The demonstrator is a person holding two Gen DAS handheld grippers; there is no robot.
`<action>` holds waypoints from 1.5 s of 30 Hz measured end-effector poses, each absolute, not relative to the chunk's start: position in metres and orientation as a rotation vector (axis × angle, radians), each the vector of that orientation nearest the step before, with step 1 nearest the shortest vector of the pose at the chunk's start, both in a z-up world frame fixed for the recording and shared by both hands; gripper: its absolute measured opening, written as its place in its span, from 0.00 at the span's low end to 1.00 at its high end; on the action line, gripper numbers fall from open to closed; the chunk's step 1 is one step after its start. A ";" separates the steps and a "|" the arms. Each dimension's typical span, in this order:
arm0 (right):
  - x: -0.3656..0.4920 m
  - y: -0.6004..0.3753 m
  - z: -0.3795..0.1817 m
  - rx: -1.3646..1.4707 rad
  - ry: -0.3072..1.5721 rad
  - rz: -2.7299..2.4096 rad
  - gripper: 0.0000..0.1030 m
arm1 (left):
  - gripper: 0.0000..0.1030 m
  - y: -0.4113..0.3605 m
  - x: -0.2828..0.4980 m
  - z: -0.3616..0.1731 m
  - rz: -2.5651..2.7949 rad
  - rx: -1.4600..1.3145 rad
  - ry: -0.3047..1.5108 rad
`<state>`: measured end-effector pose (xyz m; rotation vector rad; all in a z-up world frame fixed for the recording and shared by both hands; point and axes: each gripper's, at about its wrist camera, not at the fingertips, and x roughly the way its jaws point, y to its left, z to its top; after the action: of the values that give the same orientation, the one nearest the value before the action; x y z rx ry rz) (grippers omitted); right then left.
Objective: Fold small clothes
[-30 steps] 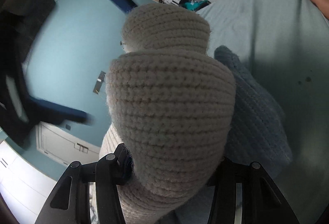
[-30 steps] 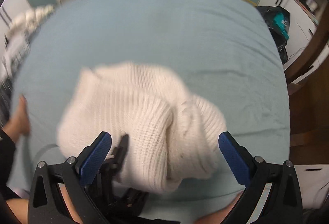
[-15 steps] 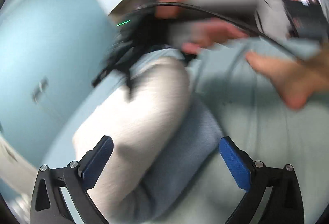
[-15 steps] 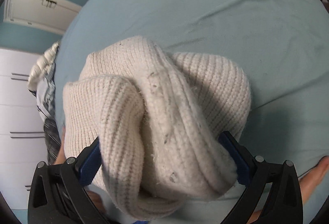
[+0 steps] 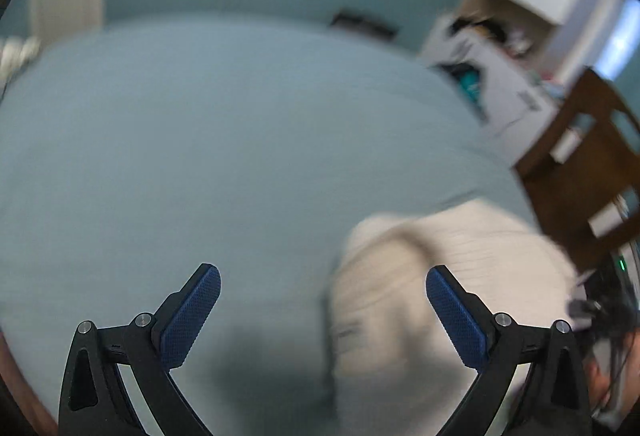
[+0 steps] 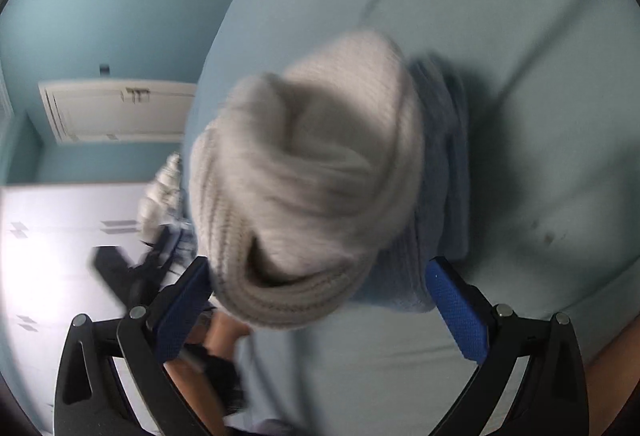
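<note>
On the left, the left gripper (image 5: 323, 310) is hanging over the pale blue bed sheet (image 5: 200, 140) with its jaws spread wide and nothing between them. The cream knit garment (image 5: 452, 276) is lying bundled near the bed's right edge, off to this gripper's right (the view is badly smeared, so its folds cannot be read there).

Moving right, the right gripper (image 6: 318, 312) is also gaping wide, holding nothing; the cream knit garment (image 6: 308, 180) is sitting in a rounded heap just ahead of its fingertips, resting on a blue knit piece (image 6: 440, 172) that is showing along its right side.

By my reading, the cream piece is being set onto the stack and let go. The next move probably calls for backing both tongs away without dragging the knit, then reaching for another garment.
</note>
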<state>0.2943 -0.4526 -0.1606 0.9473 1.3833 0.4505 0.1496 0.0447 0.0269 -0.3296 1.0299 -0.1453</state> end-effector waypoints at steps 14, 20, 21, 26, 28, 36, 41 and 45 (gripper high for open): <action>0.342 -0.451 -0.124 0.697 1.353 0.376 0.99 | 1.00 0.035 0.151 -0.017 -0.169 -0.421 1.101; 0.338 -0.458 -0.155 0.918 1.414 0.387 0.84 | 1.00 0.029 0.161 -0.030 -0.134 -0.438 1.101; 0.339 -0.455 -0.143 0.819 1.385 0.400 0.67 | 1.00 0.030 0.159 -0.031 -0.121 -0.425 1.101; 0.324 -0.467 -0.083 0.625 1.216 0.460 0.48 | 1.00 0.031 0.160 -0.030 -0.166 -0.454 1.119; 0.303 -0.469 -0.055 0.510 1.161 0.483 0.47 | 1.00 0.029 0.159 -0.029 -0.198 -0.472 1.127; 0.293 -0.539 -0.088 0.505 1.229 0.431 0.48 | 1.00 0.002 0.159 -0.021 -0.197 -0.357 1.123; 0.308 -0.613 -0.144 0.882 1.347 0.464 0.76 | 1.00 -0.007 0.157 -0.019 -0.176 -0.320 1.079; 0.304 -0.661 -0.109 0.961 1.270 0.421 0.78 | 1.00 -0.007 0.164 -0.009 -0.136 -0.236 1.111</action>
<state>0.3038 -0.6614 -0.1091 0.9609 1.2700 0.4212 0.1640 -0.0073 -0.0086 -0.2357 1.1113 -0.1362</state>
